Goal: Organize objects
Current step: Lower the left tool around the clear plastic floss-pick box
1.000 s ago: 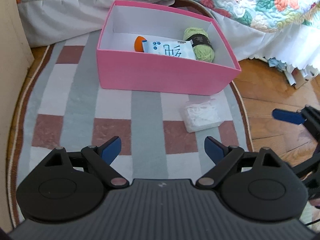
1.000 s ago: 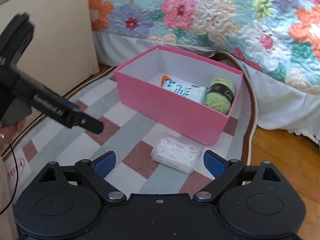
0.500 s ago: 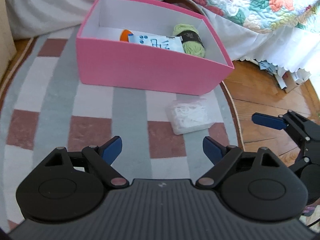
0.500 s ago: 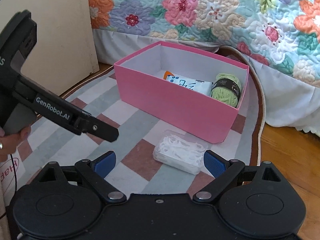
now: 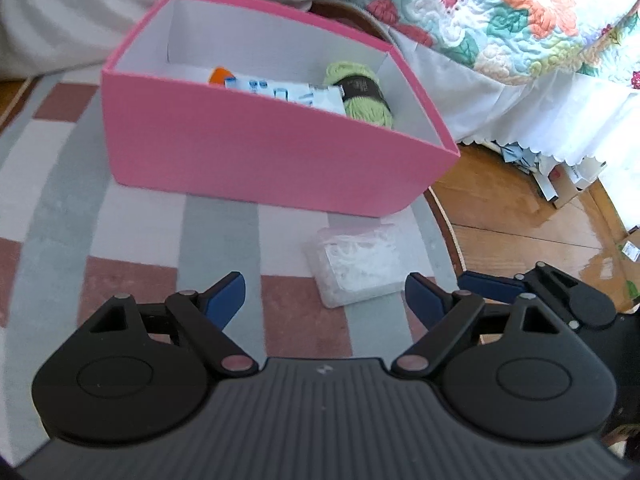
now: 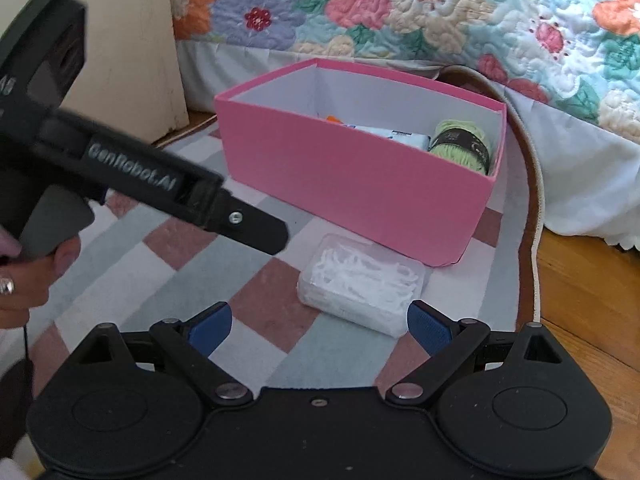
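Right wrist view: right gripper (image 6: 318, 322) hangs wide and empty, clear tub (image 6: 360, 284) on the rug (image 6: 192, 240) at its one o'clock, just before the pink box (image 6: 356, 192). Centre it first, then squeeze its long sides gently.

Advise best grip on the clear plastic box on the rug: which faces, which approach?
Clamp the clear plastic box across its two short ends, coming down from above at the near side. It lies flat on the rug, with the pink box close behind. The right tongs are open and nearly straddle it.
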